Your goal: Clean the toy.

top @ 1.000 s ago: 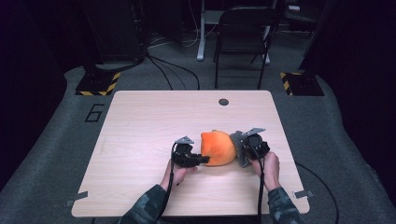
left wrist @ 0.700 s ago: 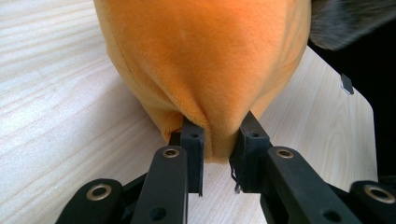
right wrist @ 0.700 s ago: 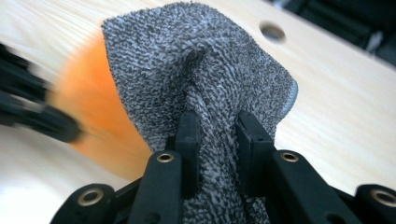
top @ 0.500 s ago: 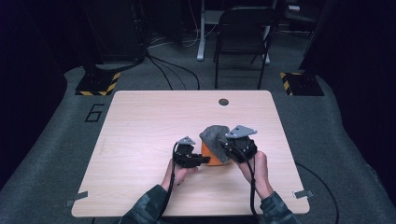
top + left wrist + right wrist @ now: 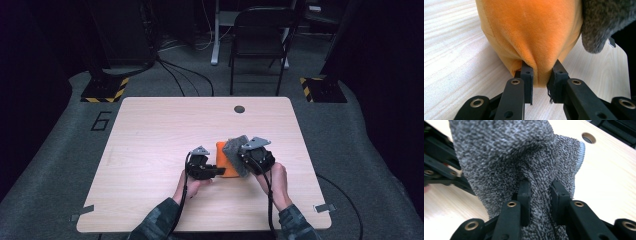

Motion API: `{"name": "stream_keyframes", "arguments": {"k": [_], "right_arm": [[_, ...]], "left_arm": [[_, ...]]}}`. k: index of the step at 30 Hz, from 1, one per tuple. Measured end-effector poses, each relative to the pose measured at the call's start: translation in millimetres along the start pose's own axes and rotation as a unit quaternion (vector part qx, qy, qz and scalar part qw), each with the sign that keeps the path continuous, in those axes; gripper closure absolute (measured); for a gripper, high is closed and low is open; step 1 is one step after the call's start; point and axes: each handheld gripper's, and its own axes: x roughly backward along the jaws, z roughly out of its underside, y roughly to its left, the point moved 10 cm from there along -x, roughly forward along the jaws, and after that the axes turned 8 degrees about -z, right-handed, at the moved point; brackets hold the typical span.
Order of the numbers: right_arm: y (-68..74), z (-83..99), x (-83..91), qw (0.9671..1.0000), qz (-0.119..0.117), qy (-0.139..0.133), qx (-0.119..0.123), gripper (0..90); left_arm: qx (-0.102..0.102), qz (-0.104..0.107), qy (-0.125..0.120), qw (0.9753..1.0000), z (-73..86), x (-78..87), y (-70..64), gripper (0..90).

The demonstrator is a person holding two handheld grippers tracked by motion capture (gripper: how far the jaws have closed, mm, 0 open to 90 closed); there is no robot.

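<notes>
The right gripper (image 5: 248,159) is clamped on a fold of the grey cloth (image 5: 236,150), and the left gripper (image 5: 214,171) is pinched on a bulge of the orange plush (image 5: 227,161), both held near the middle of the tabletop (image 5: 160,135), towards its near right. A slip is judged likely if the two are pulled apart, since only thin folds are gripped. Open room is left all around; the tabletop's near edge and the cable hole (image 5: 239,109) are well apart.
</notes>
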Motion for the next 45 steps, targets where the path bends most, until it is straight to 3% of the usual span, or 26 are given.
{"name": "stream_keyframes", "arguments": {"k": [3, 11, 15, 25, 28, 32, 36, 39, 41, 45], "right_arm": [[-10.4, 4.8, 0.2, 0.9998, 0.009, 0.003, -0.017, 72.8], [-39.8, 27.9, -7.4, 0.9973, 0.024, 0.026, -0.063, 72.9], [-53.8, 43.6, -17.3, 0.9959, 0.031, 0.046, -0.072, 72.8], [-65.7, 72.0, -40.8, 0.9903, 0.026, 0.09, -0.103, 72.8], [-66.9, 74.8, -41.0, 0.9892, 0.027, 0.098, -0.106, 72.7], [-70.1, 64.1, -27.4, 0.9912, 0.036, 0.082, -0.098, 72.9], [-67.6, 38.2, 0.4, 0.9939, 0.048, 0.037, -0.092, 72.9], [-53.5, 14.1, 21.5, 0.9961, 0.045, 0.002, -0.076, 72.9], [-40.1, -0.3, 29.5, 0.9978, 0.04, -0.017, -0.05, 72.9], [-17.5, -8.1, 22.8, 0.9993, 0.029, -0.01, -0.02, 73.0]], "left_arm": [[0.009, 0.0, 0.002, 1.0, 0.6, 0.4, -0.8, 76.5], [0.005, 0.002, 0.0, 1.0, 0.4, 0.1, 0.0, 76.5], [0.005, 0.002, 0.001, 1.0, 0.7, 0.1, -0.5, 76.5], [0.001, 0.003, -0.001, 1.0, 1.0, -0.3, -0.6, 76.5], [0.003, 0.004, -0.001, 1.0, 1.4, -0.1, -0.5, 76.5], [0.004, 0.002, 0.001, 1.0, 2.1, 0.0, 0.3, 76.5], [0.004, 0.003, 0.001, 1.0, 2.1, 0.0, 0.6, 76.5], [0.002, 0.002, -0.001, 1.0, 1.7, -0.5, 0.3, 76.5], [0.003, 0.001, 0.0, 1.0, 2.0, -0.2, 0.6, 76.5], [-0.003, 0.002, -0.001, 1.0, 2.0, -0.3, 0.9, 76.4]]}}
